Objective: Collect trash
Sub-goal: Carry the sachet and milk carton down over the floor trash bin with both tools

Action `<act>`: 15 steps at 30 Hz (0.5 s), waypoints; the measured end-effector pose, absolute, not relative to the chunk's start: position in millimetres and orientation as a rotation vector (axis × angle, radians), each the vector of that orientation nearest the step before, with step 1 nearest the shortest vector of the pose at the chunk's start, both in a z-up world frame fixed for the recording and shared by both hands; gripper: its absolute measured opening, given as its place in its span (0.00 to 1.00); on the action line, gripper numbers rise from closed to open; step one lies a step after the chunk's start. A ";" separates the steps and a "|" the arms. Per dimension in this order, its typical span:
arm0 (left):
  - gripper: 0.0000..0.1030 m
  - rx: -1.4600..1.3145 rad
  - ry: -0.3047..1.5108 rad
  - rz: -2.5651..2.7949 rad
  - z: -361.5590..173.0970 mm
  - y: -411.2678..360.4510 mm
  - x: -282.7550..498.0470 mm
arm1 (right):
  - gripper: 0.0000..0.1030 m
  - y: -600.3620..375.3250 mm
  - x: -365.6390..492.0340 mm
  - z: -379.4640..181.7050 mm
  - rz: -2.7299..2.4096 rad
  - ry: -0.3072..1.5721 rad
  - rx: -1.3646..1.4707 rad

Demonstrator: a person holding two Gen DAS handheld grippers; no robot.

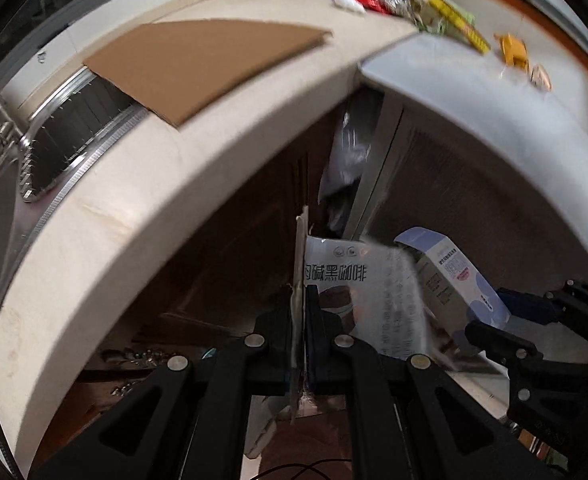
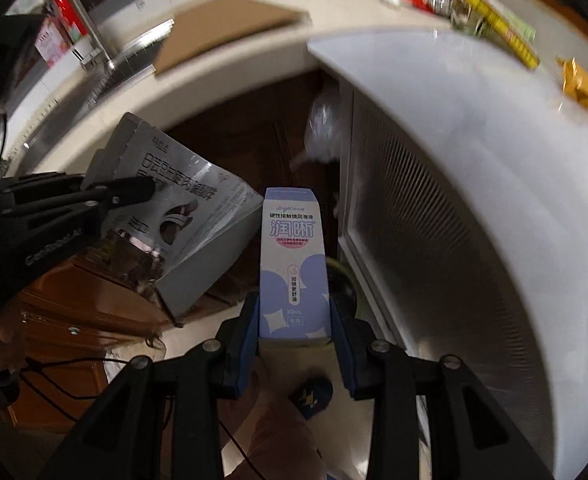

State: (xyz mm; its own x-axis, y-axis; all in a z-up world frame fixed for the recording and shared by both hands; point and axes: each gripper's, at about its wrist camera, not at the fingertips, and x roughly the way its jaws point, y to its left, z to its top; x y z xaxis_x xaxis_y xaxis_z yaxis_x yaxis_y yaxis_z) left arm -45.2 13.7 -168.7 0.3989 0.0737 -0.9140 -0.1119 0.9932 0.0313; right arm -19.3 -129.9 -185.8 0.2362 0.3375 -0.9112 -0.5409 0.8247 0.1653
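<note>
Left tongs (image 1: 298,312) clamped on flattened coffee box (image 1: 358,280), right tongs (image 2: 294,320) clamped on small eye-drop carton (image 2: 291,264), both low center, below table (image 1: 173,168) edge. Carry-to-bin step; bin unseen. Wrappers (image 1: 414,6) remain upper right.

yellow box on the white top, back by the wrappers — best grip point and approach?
Take the yellow box across its narrow width near the middle, coming from above. It is long and slim and seems to lie flat on the white top, with green wrappers crowding one end, so the ends look less reachable.
</note>
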 end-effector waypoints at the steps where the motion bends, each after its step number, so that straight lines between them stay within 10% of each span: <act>1: 0.03 -0.027 1.166 0.114 -179.2 12.8 -43.3 | 0.34 -128.9 -17.9 -193.8 0.602 1.205 -0.201; 15: 0.06 -0.031 1.249 0.006 -309.4 11.7 13.2 | 0.34 -112.6 25.7 -338.9 0.490 1.396 -0.231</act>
State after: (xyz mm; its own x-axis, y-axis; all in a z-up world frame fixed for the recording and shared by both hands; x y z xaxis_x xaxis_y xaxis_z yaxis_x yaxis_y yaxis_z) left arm 13.2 11.7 -309.4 0.3164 -0.0124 -0.9485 -0.0220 0.9995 -0.0205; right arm 25.7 -112.6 -338.9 0.0950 0.1933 -0.9765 -0.4594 0.8788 0.1292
